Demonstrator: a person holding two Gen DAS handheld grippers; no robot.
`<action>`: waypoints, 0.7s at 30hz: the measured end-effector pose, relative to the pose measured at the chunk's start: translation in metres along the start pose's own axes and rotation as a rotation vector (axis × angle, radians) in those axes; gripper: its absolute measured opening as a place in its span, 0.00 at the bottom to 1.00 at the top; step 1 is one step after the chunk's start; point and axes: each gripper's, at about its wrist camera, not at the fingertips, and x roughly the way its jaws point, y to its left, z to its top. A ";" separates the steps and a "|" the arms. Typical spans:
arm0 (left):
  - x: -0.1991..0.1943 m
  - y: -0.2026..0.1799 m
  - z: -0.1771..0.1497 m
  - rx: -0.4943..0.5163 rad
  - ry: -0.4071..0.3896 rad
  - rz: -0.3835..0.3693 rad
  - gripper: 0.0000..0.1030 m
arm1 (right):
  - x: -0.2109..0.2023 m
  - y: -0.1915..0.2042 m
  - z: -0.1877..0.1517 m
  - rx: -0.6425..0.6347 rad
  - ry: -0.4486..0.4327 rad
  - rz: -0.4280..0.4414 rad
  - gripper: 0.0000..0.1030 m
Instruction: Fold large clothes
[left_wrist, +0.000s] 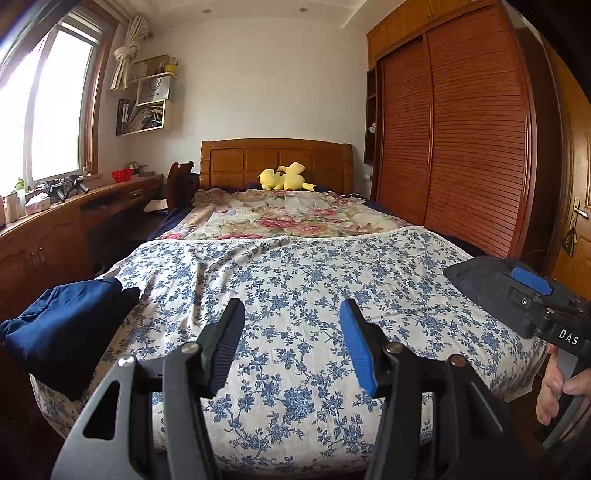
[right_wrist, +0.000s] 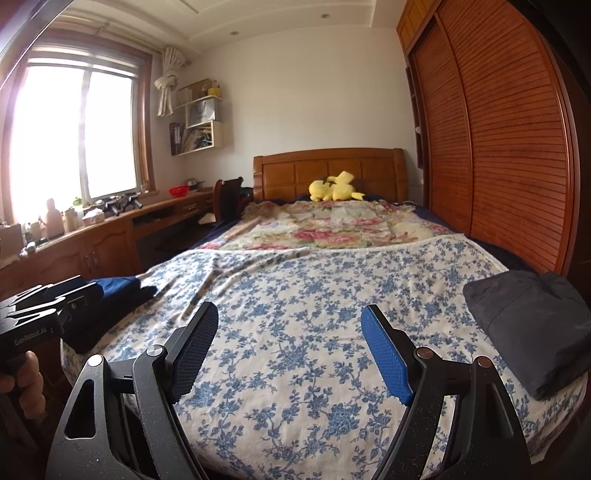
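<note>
A folded navy garment (left_wrist: 62, 332) lies on the bed's front left corner; it also shows in the right wrist view (right_wrist: 118, 290). A folded dark grey garment (right_wrist: 532, 328) lies on the bed's front right edge, partly hidden behind the right gripper in the left wrist view (left_wrist: 480, 277). My left gripper (left_wrist: 291, 310) is open and empty above the blue-flowered sheet (left_wrist: 295, 280). My right gripper (right_wrist: 290, 317) is open and empty above the same sheet, between the two garments.
A pink floral quilt (left_wrist: 280, 218) and a yellow plush toy (left_wrist: 284, 177) lie toward the wooden headboard. A wooden desk (left_wrist: 55, 225) runs along the left under the window. A slatted wardrobe (left_wrist: 461, 147) stands close on the right.
</note>
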 end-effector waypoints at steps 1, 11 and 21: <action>0.000 0.000 0.000 -0.001 -0.001 0.000 0.51 | 0.000 0.000 0.000 0.000 0.000 0.001 0.79; -0.001 -0.001 -0.003 -0.007 -0.001 0.003 0.51 | -0.002 0.003 0.003 -0.009 -0.003 0.007 0.79; -0.001 -0.002 -0.004 -0.004 -0.005 0.009 0.51 | -0.002 0.005 0.003 -0.011 -0.001 0.009 0.79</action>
